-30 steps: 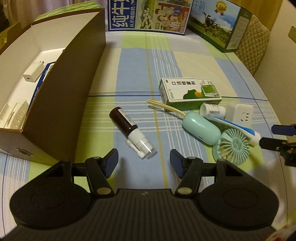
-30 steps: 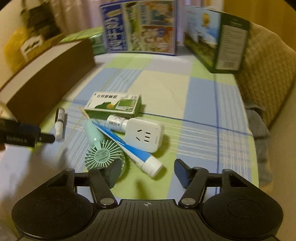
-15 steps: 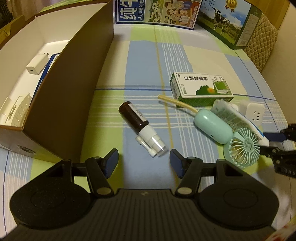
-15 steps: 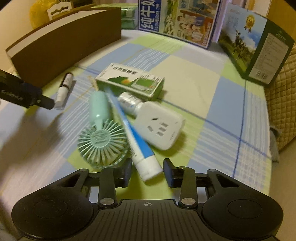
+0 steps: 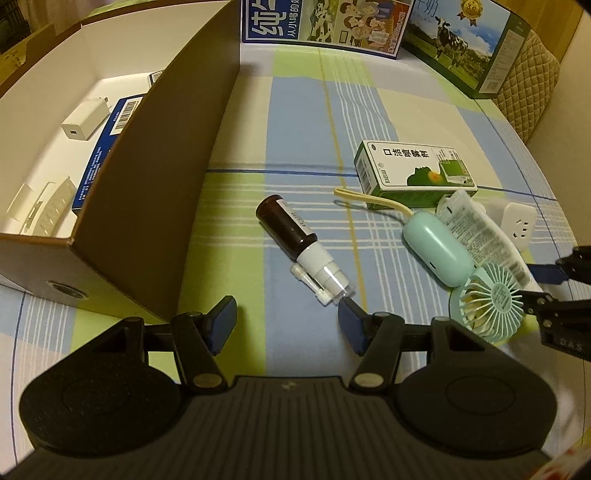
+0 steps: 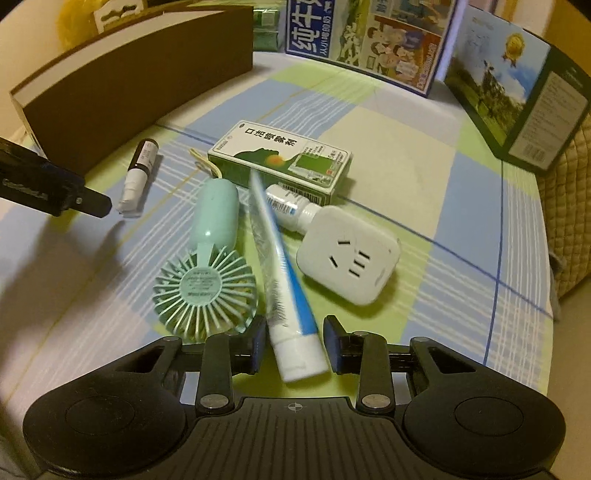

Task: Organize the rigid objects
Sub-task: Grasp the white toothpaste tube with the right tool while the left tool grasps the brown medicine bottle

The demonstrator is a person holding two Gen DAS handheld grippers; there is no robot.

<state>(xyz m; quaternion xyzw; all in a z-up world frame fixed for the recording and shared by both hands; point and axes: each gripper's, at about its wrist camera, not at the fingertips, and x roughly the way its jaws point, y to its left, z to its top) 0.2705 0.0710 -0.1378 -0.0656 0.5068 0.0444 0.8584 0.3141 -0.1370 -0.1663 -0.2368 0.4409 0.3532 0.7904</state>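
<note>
A white and blue toothpaste tube point(image 6: 284, 291) lies with its cap end between the fingers of my right gripper point(image 6: 294, 345), whose jaws stand close on both sides of it; contact is unclear. A mint hand fan point(image 6: 207, 273) lies left of it, a white socket adapter point(image 6: 349, 254) right. A green box point(image 6: 280, 158) and a small white bottle point(image 6: 288, 206) lie behind. My left gripper point(image 5: 286, 321) is open and empty, just short of a brown spray bottle point(image 5: 301, 247). The open cardboard box point(image 5: 147, 177) stands to the left.
In the box lie a white charger point(image 5: 85, 118), a blue carton point(image 5: 103, 147) and white plastic pieces point(image 5: 44, 210). Milk cartons point(image 5: 321, 22) stand at the far edge of the checked cloth. A quilted cushion point(image 6: 569, 206) is at the right.
My right gripper moved forward over the toothpaste tube and narrowed its jaws around the cap end. My left gripper drifted closer to the spray bottle, still open.
</note>
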